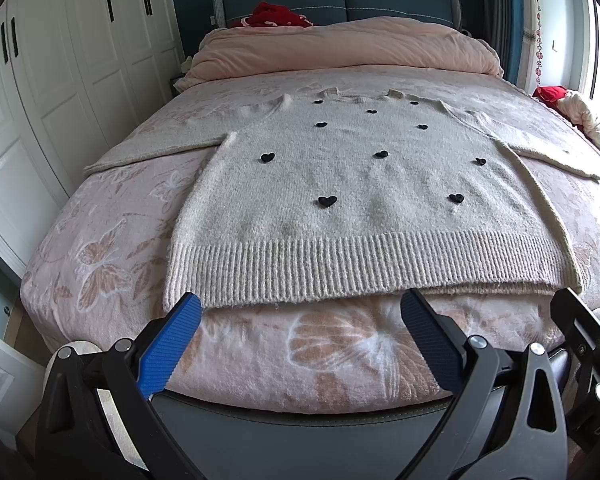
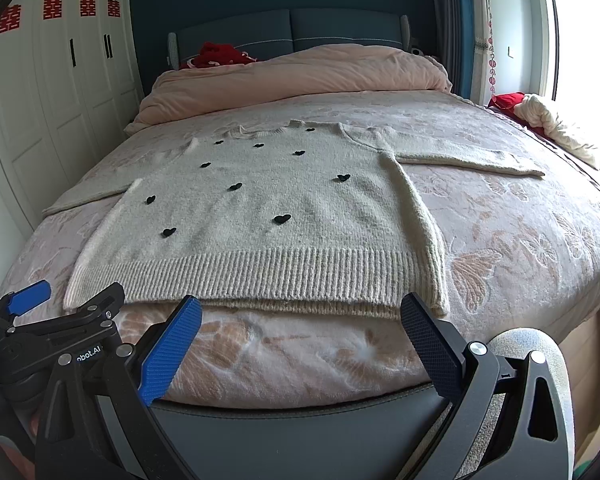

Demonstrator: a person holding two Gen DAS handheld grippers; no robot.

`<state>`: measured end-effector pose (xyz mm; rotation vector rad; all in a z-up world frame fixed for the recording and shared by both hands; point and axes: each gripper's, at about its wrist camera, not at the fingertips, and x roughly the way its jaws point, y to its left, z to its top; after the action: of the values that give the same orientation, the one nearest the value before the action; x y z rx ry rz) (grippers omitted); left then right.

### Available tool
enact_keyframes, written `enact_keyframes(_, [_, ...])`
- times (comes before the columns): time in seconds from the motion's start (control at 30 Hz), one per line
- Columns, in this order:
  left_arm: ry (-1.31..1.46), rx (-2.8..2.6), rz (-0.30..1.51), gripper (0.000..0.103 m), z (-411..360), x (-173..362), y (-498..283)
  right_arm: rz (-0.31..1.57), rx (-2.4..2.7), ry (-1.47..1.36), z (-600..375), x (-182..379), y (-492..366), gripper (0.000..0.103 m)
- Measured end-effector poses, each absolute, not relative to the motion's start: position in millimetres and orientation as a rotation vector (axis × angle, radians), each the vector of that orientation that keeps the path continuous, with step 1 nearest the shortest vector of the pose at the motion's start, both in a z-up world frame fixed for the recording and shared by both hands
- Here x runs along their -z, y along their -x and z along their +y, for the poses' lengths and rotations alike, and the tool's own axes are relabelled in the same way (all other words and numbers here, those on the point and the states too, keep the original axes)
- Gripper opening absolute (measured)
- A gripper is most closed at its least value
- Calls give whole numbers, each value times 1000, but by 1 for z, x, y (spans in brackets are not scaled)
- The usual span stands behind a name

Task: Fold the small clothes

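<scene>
A cream knit sweater with small black hearts lies flat on the bed, front up, sleeves spread left and right, ribbed hem toward me. It also shows in the right wrist view. My left gripper is open and empty, just short of the hem near its left half. My right gripper is open and empty, just short of the hem near its right corner. The left gripper's side shows at the left of the right wrist view.
The bed has a pink butterfly-print blanket and a dark footboard edge right below the grippers. A rolled pink duvet lies at the head. White wardrobes stand left. Red and cream cloth lies at the right.
</scene>
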<state>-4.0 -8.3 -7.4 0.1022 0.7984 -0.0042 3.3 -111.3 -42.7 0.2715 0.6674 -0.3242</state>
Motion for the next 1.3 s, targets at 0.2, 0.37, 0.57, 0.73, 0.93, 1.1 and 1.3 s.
enact_keyframes(0.2, [-105,6,799,98,-8,8,4,669,323,-273,-110,44,-4,98])
enact_keyframes(0.37, [-102,6,800,98,-8,8,4,669,324,-274,-110,43,-4,98])
enact_keyframes(0.57, [-25,48,843,98,0,15,2,681,304,-294,-114,51,-6,98])
enact_keyframes(0.73, [18,47,871,98,16,19,-9,656,332,-349,-171,48,-21,98])
enact_keyframes(0.93, [54,14,883,98,34,14,-35,652,514,-515,-332,48,-70,98])
enact_keyframes(1.1, [57,-3,895,98,31,12,-59,655,710,-587,-462,62,-115,98])
enact_keyframes(1.3, [47,-9,923,98,25,15,-87,669,887,-823,-580,108,-129,98])
